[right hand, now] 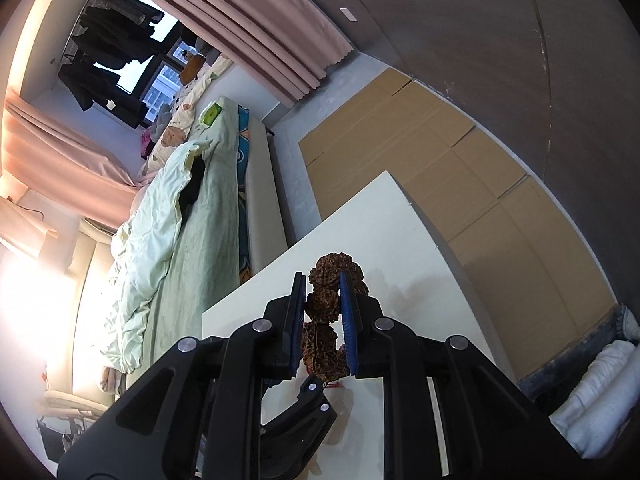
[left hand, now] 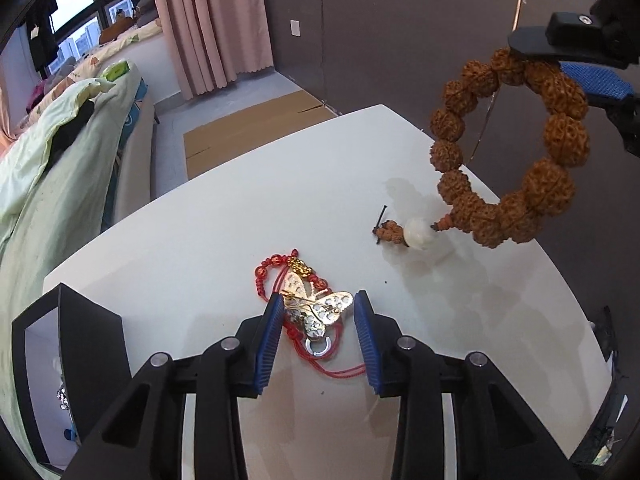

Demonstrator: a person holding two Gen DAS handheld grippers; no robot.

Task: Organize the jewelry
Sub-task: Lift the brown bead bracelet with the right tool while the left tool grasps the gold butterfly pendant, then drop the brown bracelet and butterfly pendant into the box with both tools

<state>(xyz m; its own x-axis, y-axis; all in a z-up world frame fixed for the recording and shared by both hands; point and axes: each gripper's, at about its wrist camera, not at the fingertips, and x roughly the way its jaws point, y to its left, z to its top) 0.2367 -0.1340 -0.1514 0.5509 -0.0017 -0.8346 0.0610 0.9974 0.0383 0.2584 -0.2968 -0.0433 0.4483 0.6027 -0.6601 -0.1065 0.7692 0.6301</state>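
Right hand-held gripper (right hand: 323, 320) is clamped on brown seed-bead bracelet (left hand: 508, 152), lifted over the white surface (left hand: 200, 240) far-right edge. Left hand-held gripper (left hand: 318, 336), jaws apart, straddles gold butterfly brooch (left hand: 316, 308) w/ red cord near the front edge; next probably closing on it.

1 bead bracelet (left hand: 516, 148), 1 red cord charm (left hand: 288, 270), 1 butterfly brooch (left hand: 316, 310), 1 black box (left hand: 72, 368), 2 hand-held grippers.
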